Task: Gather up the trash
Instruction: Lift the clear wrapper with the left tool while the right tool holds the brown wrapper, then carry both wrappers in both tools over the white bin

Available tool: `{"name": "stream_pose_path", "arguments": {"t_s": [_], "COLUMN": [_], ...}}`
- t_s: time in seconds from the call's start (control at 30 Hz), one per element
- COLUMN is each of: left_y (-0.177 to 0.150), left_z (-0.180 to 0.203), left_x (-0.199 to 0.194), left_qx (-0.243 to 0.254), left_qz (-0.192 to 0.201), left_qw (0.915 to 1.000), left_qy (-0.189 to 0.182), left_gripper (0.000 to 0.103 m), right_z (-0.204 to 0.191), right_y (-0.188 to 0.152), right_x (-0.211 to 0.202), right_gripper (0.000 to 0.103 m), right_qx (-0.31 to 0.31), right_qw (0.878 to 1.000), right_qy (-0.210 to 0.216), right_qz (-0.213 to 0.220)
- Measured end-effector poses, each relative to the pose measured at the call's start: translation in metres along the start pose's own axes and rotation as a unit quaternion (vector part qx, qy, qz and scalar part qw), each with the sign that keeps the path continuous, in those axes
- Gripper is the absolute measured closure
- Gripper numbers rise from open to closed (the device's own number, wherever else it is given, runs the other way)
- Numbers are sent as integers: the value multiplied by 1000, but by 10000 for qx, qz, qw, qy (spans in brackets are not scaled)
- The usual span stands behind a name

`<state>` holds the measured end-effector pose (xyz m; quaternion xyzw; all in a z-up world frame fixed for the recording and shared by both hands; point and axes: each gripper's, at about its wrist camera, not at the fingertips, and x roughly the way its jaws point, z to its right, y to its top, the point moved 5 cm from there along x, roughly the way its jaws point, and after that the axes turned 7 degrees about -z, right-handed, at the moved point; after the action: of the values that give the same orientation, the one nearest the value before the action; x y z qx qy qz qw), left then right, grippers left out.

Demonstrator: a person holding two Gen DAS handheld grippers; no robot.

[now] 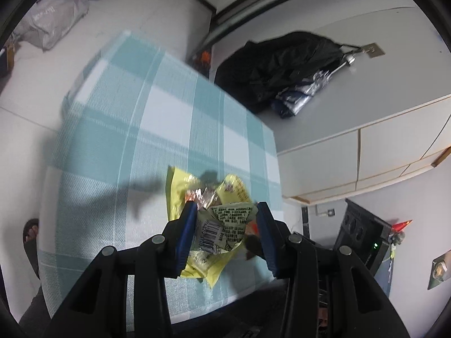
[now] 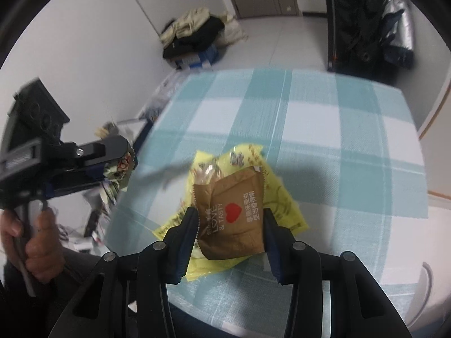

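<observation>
- Table with teal-and-white checked cloth (image 2: 310, 118) fills the middle of both views; it is the work surface, and the litter sits near its near edge, lower centre of each frame.
- Yellow snack bag (image 2: 284, 205) lies flat and crumpled on the cloth, lower centre of the right wrist view. Judged to be the piece of trash not yet picked up, since both grippers carry other wrappers above it.
- Right gripper (image 2: 230, 225), bottom centre of its own view: jaws partly closed, pads pressing both side edges of a brown wrapper (image 2: 231, 214) printed with a red heart. Held edge-on, probably because the flat sachet offers nothing else to pinch.
- Left gripper (image 1: 225, 219), bottom centre of its view: jaws partly closed around a crumpled white wrapper with barcode (image 1: 225, 225). Left pad touches the wrapper; contact at the right pad is hard to confirm, but the wad looks clamped and off the cloth.
- In the right wrist view, the person's hand (image 2: 36, 242) grips that tool's handle at lower left, off the table edge.
- No bin visible in either view; destination cannot be told.
</observation>
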<state>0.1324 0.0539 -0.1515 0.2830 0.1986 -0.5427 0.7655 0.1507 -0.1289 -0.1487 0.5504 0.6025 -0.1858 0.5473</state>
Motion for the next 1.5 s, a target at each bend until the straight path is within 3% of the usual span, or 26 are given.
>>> {"name": "stream_pose_path", "arguments": {"t_s": [0.1,0.27,0.43,0.63,0.9,1.17,1.5], "left_y": [0,-5,-12,-27,-52,-77,-100], "left_z": [11,47,93,163,244,292,304], "left_x": [-11,-19,-11,17,77,155,245], "left_qx": [368,988,1337,2048,2854,3377,3588], "left_qz": [384,831,1023,968,733,143,-741], "left_qw": [9975,9874,9816,9701,9516,9376,9264], "left_qy": [475,915,900,869,878,822,872], "left_gripper": [65,65,65,65,65,65,65], "right_z": [5,17,33,62,138,232,317], "right_y": [-1,-10,-30,-60,-110,-165,-218], "right_x": [-27,-83,-142,-224,-298,-305,-241], "right_gripper": [59,59,59,59,59,59,59], "right_qx": [88,143,285,452,1200,2142,3089], "right_qw": [9993,9958,9899,9775,9557,9387,9302], "right_qy": [106,147,133,-26,-576,-1013,-904], "right_qz": [342,891,1384,2061,2627,2505,1766]}}
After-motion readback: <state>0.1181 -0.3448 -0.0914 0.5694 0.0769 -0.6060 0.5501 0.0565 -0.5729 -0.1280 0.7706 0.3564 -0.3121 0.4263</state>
